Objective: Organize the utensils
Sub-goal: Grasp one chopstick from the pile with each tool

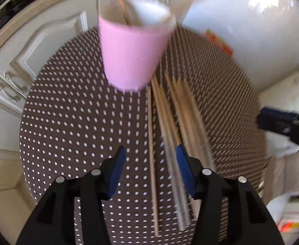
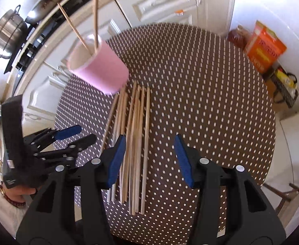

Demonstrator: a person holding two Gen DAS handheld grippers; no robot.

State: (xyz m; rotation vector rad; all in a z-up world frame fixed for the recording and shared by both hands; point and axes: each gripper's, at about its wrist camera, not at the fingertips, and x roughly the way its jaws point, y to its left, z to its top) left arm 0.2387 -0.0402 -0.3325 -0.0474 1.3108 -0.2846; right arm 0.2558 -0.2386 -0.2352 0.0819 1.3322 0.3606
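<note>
A pink cup [image 1: 133, 51] stands on the round dotted table [image 1: 67, 122] with a wooden chopstick [image 1: 121, 2] leaning in it. The right wrist view shows two chopsticks [image 2: 95, 16] in the cup [image 2: 100, 67]. Several more chopsticks [image 1: 169, 122] lie side by side in front of the cup. My left gripper [image 1: 150, 151] is open just above them, with one chopstick between its jaws, clear of both pads. My right gripper [image 2: 149, 140] is open over the near end of the pile [image 2: 135, 143], whose sticks pass beside its left finger [image 2: 116, 161]. The left gripper [image 2: 82, 135] shows at the left of that view.
An orange box [image 2: 265, 49] and a bottle [image 2: 237, 35] stand on the floor beyond the table's far right. Steel pots [image 2: 8, 34] sit on a stove at the left. White cabinets [image 2: 165, 2] run behind the table. A white appliance [image 1: 251, 30] stands close by.
</note>
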